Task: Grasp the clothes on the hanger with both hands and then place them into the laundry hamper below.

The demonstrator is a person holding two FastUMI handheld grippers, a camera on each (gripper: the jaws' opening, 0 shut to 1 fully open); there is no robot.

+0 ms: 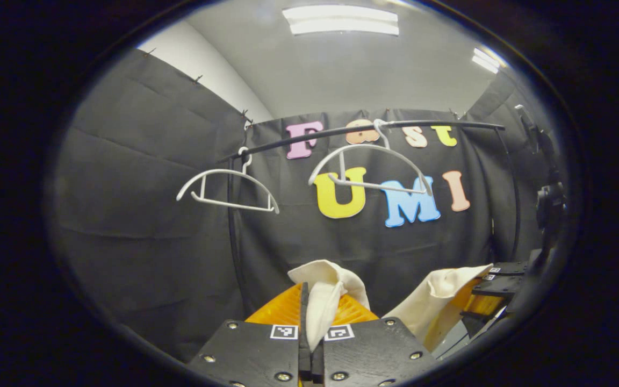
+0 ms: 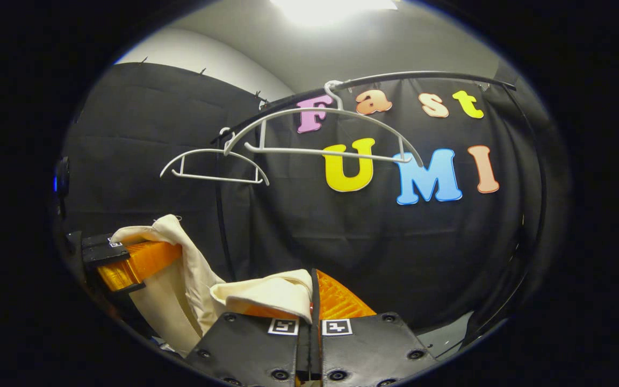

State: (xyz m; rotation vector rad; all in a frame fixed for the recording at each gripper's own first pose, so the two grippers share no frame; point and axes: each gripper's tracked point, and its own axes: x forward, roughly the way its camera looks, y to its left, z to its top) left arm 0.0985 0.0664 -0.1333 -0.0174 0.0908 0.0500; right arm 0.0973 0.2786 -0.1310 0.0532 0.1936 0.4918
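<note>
In the left gripper view, the left gripper (image 1: pixel 311 322) is clenching a fold of the cream cloth (image 1: pixel 324 298); the fabric is bunching up above its two orange fingers (image 1: pixel 280 309) and running down into the narrow slit between them. To the right in that view, the right gripper (image 1: pixel 481 301) is sitting a little farther off, with another part of the same cloth draping over its orange finger, so the cloth is spanning from one gripper to the other.

In the right gripper view, the right gripper (image 2: pixel 313 317) is clenching the cloth (image 2: pixel 266 295) too: a thick folded edge is lying across its left finger and tucking into the closed slit beside the orange right finger (image 2: pixel 342 301). From there the cloth is sagging to the left and rising again over the left gripper (image 2: pixel 127 263), which is sitting at the left edge of that view, its orange finger wrapped by the fabric.

Above and behind both grippers, two white hangers are hanging bare on a dark curved rail (image 1: pixel 374 129): one to the left (image 1: pixel 227 188) and one nearer the middle (image 1: pixel 371 169). The cloth is hanging well below them, apart from both, held in the air between the grippers in front of the black booth wall (image 1: pixel 153 215). A ceiling light (image 1: pixel 342 20) is glowing overhead.
</note>
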